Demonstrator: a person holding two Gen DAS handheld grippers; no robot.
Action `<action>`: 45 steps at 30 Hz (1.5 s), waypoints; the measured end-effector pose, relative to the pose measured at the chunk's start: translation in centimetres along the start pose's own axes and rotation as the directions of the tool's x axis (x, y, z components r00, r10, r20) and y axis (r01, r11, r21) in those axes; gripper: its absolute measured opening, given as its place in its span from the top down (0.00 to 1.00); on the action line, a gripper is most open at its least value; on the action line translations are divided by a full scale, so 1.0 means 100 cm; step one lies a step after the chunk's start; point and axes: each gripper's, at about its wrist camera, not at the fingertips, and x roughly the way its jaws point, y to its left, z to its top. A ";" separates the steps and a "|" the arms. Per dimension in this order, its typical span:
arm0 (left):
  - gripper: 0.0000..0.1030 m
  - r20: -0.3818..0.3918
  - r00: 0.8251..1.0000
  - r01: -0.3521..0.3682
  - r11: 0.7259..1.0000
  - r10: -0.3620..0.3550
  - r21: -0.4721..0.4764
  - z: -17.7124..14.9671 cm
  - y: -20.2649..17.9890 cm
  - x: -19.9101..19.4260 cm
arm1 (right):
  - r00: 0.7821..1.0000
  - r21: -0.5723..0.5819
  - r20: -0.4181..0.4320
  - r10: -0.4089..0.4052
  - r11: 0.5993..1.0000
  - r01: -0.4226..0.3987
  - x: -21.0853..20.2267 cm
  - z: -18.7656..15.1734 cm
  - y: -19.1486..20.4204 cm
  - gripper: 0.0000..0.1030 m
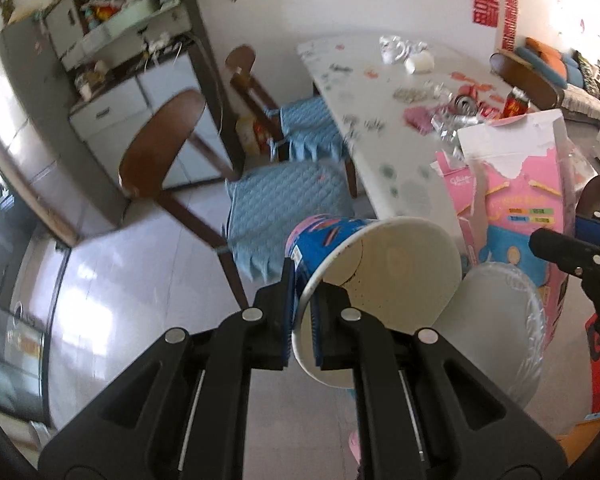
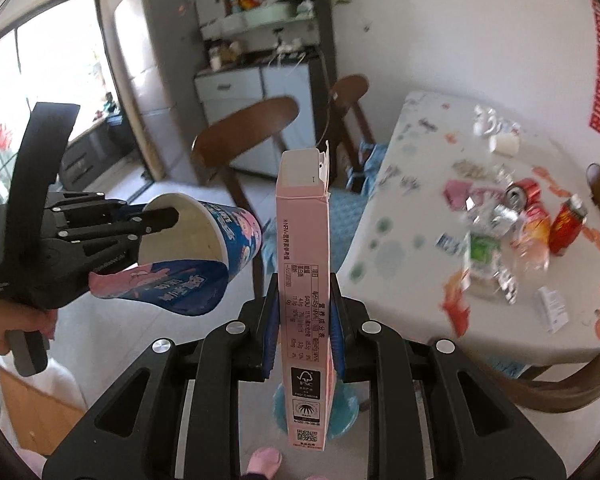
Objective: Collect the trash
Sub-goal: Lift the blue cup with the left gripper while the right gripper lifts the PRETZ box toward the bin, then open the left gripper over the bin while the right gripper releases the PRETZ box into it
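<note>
Carrying: two pieces of trash are held above the floor, beside the table (image 2: pixel 400 336).
Left gripper (image 1: pixel 305 320): clenched on the rim of the paper cup (image 1: pixel 376 264), one finger inside the mouth, one outside; cup tipped on its side.
Right gripper (image 2: pixel 303 320): clenched on the pink carton (image 2: pixel 305 264), which stands upright with its torn top flap open.
Done: cup and carton are lifted clear of the table.
Left: red cans (image 2: pixel 568 224), crumpled wrappers (image 2: pixel 496 216) and a small white box (image 2: pixel 553 307) still lie scattered on the tabletop; neither held item is yet deposited.
Hidden: no bin can be made out with certainty; a cardboard box (image 2: pixel 32 404) is cut off at the lower left edge.
Blur: tabletop litter is smeared, so most items cannot be identified.
</note>
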 end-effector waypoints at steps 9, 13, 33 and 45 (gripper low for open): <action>0.94 -0.074 0.997 -0.024 0.997 0.019 -0.079 -0.055 -0.004 0.027 | 0.990 -0.020 -0.138 0.032 0.999 -0.036 0.037 -0.046 -0.001 0.78; 0.94 -0.091 0.996 -0.018 0.994 0.008 -0.103 -0.075 -0.008 0.040 | 0.980 -0.014 -0.192 0.047 0.999 -0.051 0.057 -0.061 -0.006 0.78; 0.94 -0.260 0.966 -0.031 0.995 0.005 -0.096 -0.175 -0.041 0.174 | 0.875 0.057 -0.473 0.101 0.995 -0.084 0.230 -0.224 -0.026 0.78; 0.94 -0.313 0.949 0.020 0.999 -0.035 -0.051 -0.231 -0.061 0.267 | 0.805 0.190 -0.582 0.114 0.982 -0.001 0.360 -0.321 -0.039 0.78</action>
